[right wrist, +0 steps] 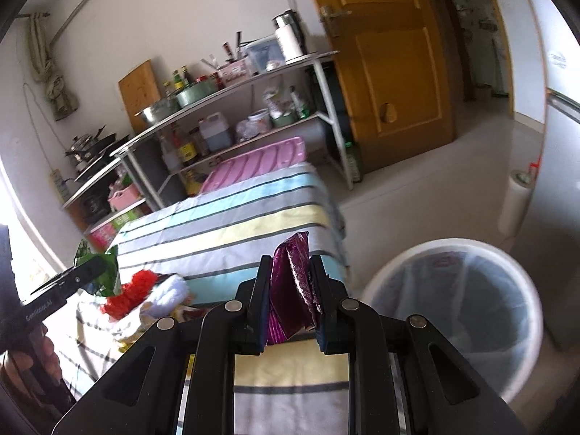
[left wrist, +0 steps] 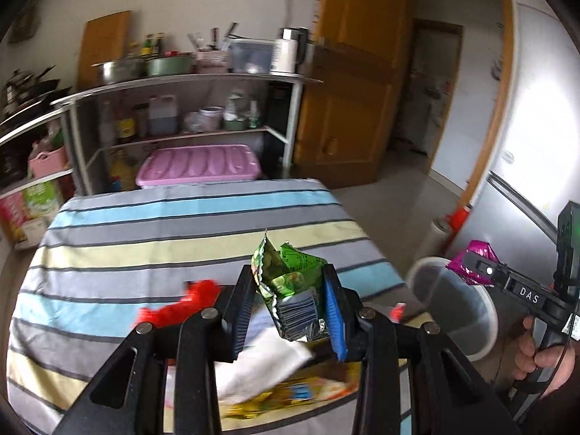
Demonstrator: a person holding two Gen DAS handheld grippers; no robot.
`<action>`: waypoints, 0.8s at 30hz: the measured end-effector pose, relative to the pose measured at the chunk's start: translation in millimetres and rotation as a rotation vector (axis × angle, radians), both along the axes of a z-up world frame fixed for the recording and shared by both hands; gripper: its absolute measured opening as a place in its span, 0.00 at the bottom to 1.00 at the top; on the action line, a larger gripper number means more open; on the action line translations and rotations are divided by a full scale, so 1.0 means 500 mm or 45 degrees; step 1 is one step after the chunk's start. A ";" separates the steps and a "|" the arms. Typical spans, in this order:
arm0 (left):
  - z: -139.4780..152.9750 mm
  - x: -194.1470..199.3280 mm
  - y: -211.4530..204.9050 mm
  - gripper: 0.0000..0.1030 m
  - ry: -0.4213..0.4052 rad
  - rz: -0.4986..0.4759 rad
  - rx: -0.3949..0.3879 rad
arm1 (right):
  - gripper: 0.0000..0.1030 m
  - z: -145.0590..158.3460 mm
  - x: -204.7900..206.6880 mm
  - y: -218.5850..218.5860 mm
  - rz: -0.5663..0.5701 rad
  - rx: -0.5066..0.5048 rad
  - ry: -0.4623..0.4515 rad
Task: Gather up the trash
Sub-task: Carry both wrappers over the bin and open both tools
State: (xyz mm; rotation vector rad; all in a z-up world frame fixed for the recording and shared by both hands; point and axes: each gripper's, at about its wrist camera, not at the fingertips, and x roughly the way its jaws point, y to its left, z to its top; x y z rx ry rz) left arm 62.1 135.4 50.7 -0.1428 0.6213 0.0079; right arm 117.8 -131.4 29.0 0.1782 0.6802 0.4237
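Left wrist view: the left gripper (left wrist: 290,304) fills the lower centre of the frame, its jaws clenched on a crumpled green snack wrapper (left wrist: 290,282) whose long axis stands roughly upright, the torn top above the blue pads and the silver foil end below. On that foil end sits a printed barcode panel; the small print on the green face is too fine to read. At the right edge, a hand carries the right gripper (left wrist: 471,264), marked "DAS" on a white label, its jaws grasping a purple foil wrapper (left wrist: 471,253). Just beyond and below it stands the white bin (left wrist: 482,322), lower right of the frame. More litter lies on the striped tabletop (left wrist: 145,224): red scraps (left wrist: 177,308), a white piece and a yellow packet, all blurred.

Right wrist view: the purple foil wrapper (right wrist: 293,282) stands upright between the clenched jaws at centre. The bin's open mouth (right wrist: 453,319) lies to the lower right, near the jaws and below them; the right hand is judged the nearer to it. At left, the left gripper (right wrist: 83,272) holds the green wrapper (right wrist: 108,272) over the tabletop, farther off. Lettering on its body is illegible.
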 end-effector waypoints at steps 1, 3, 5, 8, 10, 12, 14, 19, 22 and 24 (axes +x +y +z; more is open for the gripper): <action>0.000 0.006 -0.020 0.37 0.001 -0.023 0.011 | 0.20 0.001 -0.004 -0.013 -0.018 -0.008 -0.006; 0.000 0.015 -0.058 0.37 0.003 -0.069 0.026 | 0.20 0.003 -0.009 -0.038 -0.054 -0.036 -0.016; -0.002 0.023 -0.096 0.37 0.007 -0.119 0.034 | 0.20 0.002 -0.013 -0.063 -0.086 -0.045 -0.012; -0.007 0.038 -0.153 0.37 0.018 -0.187 0.049 | 0.20 -0.004 -0.018 -0.100 -0.145 -0.089 -0.016; -0.014 0.048 -0.189 0.37 0.026 -0.234 0.042 | 0.20 -0.013 -0.019 -0.123 -0.176 -0.109 -0.006; -0.019 0.059 -0.227 0.37 0.029 -0.275 0.060 | 0.20 -0.021 -0.019 -0.144 -0.203 -0.126 0.004; -0.025 0.067 -0.260 0.37 0.039 -0.314 0.072 | 0.20 -0.032 -0.017 -0.164 -0.232 -0.156 0.013; -0.043 0.082 -0.339 0.37 0.054 -0.382 0.143 | 0.20 -0.063 -0.014 -0.197 -0.287 -0.244 0.052; -0.063 0.094 -0.370 0.37 0.109 -0.417 0.127 | 0.20 -0.086 -0.001 -0.208 -0.303 -0.280 0.090; -0.073 0.095 -0.389 0.38 0.121 -0.439 0.137 | 0.20 -0.106 0.008 -0.218 -0.309 -0.288 0.119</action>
